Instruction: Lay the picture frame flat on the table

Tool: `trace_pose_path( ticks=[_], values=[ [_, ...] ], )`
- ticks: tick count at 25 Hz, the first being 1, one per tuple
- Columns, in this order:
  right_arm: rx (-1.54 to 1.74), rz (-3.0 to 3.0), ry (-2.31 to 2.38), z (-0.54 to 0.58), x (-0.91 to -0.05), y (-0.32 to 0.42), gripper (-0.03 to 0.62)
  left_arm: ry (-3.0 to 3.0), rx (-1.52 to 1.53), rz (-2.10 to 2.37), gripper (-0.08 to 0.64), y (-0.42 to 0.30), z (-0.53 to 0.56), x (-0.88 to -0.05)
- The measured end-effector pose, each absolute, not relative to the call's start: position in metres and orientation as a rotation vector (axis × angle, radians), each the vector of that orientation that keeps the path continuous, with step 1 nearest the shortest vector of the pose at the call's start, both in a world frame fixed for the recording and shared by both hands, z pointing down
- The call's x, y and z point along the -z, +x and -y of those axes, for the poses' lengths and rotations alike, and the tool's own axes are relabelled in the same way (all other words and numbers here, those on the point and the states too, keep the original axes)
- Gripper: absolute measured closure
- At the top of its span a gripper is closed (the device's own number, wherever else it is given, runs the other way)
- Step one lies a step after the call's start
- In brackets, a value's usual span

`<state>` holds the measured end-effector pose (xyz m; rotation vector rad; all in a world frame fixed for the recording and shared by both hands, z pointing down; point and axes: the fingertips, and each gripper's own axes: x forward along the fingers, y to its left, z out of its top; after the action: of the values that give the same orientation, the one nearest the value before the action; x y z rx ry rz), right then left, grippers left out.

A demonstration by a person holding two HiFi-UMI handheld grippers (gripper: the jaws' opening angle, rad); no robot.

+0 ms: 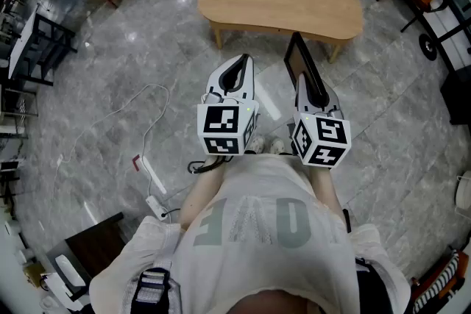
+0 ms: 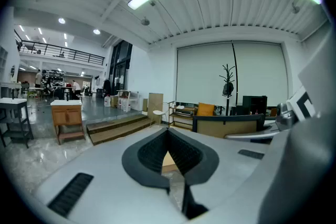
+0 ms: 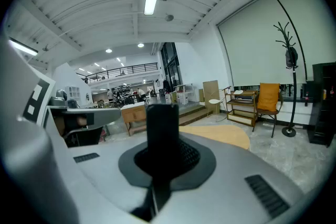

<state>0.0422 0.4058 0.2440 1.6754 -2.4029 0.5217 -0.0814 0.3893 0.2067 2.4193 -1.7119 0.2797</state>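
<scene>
While the picture frame (image 1: 303, 61) is held off the table (image 1: 280, 0), on the person's side of its near edge, the step in hand looks like the carry and not yet the laying down. The right gripper (image 1: 306, 84) has its jaws pinched on the frame. In the right gripper view the frame rises between the pads as a dark upright slab. In the head view it shows edge-on, slanting up and toward the table. Its far end reaches close to the table's near rim without touching it.

The left gripper (image 1: 237, 66) is also short of the table, beside the right one and to its left. Its jaws are pressed together with nothing between them, and through the hollow behind the tips a sliver of the wooden top shows. The tabletop is bare.

I judge the next move to be a reach forward, to bring the frame over the middle of the table. The right gripper would then tip so that the frame's broad face turns down toward the wood. The lower edge should meet the top first and the rest follow gently. The pinch should let go only once the frame rests flat. The left gripper could steady the free edge if the frame wobbles.
</scene>
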Motion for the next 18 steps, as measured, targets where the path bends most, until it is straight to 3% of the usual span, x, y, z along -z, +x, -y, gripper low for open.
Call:
trace_pose_path(
  ticks=[18],
  values=[
    [-0.402,2.408,1.735,-0.396,-0.238,0.071,0.575,2.387,-0.263,1.776,0.551,-0.079,-0.383,-0.206]
  ],
)
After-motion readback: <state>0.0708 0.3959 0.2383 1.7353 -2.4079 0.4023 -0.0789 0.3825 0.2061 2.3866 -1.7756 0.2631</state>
